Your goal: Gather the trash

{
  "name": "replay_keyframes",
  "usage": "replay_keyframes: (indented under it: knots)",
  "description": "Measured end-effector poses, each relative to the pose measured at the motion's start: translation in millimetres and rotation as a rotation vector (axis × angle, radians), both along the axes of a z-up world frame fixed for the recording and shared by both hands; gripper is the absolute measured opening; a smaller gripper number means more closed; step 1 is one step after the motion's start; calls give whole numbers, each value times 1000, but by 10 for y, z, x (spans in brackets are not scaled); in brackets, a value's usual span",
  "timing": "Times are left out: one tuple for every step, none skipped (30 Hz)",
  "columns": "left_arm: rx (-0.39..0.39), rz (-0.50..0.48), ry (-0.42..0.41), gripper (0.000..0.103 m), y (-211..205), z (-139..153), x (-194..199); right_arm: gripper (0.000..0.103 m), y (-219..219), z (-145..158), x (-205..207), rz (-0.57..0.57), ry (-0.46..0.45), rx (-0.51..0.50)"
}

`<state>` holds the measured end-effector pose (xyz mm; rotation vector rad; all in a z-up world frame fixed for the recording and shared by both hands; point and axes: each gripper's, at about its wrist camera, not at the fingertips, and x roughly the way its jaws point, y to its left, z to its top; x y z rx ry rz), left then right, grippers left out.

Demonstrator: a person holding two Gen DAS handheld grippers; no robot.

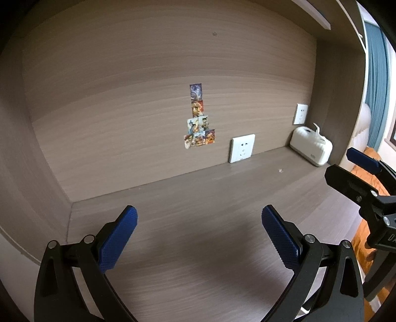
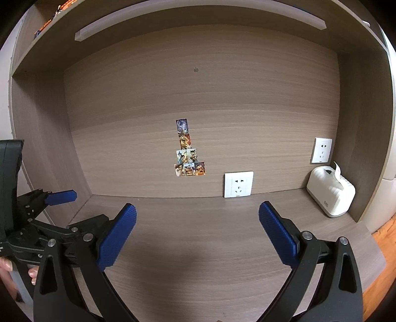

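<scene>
My left gripper [image 1: 199, 218] is open and empty above the brown wooden desk [image 1: 198, 247]. My right gripper [image 2: 197, 215] is open and empty above the same desk [image 2: 198, 260]. A tiny pale scrap [image 1: 280, 170] lies on the desk near the back right in the left wrist view; I cannot pick it out in the right wrist view. The right gripper's fingers [image 1: 361, 158] show at the right edge of the left wrist view. The left gripper's fingers [image 2: 61, 197] show at the left edge of the right wrist view.
A white tissue box [image 1: 311, 146] [image 2: 330, 194] stands in the back right corner. Two white wall sockets [image 2: 238, 184] [image 2: 321, 149] and a column of small picture stickers [image 2: 188, 148] are on the back panel. A shelf [image 2: 198, 17] overhangs the desk. Orange bedding [image 1: 363, 223] lies to the right.
</scene>
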<state>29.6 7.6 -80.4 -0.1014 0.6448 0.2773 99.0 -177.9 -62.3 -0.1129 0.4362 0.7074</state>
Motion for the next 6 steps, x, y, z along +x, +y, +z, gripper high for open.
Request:
replay_keyframes:
  knots:
    - [-3, 8, 0, 98, 8, -4, 2, 99, 4, -4, 0, -1, 0, -2]
    - [-5, 14, -4, 98, 16, -6, 1, 99, 8, -6, 1, -1, -1, -4]
    - [-11, 10, -6, 98, 25, -8, 0, 99, 11, -6, 4, -3, -2, -5]
    - [-21, 1, -7, 98, 38, -10, 4, 99, 14, -5, 3, -5, -5, -7]
    - [-26, -2, -7, 98, 45, -13, 4, 99, 15, -3, 7, -7, -6, -8]
    - [-25, -3, -9, 98, 51, -13, 9, 99, 18, -1, 10, -7, -6, -9]
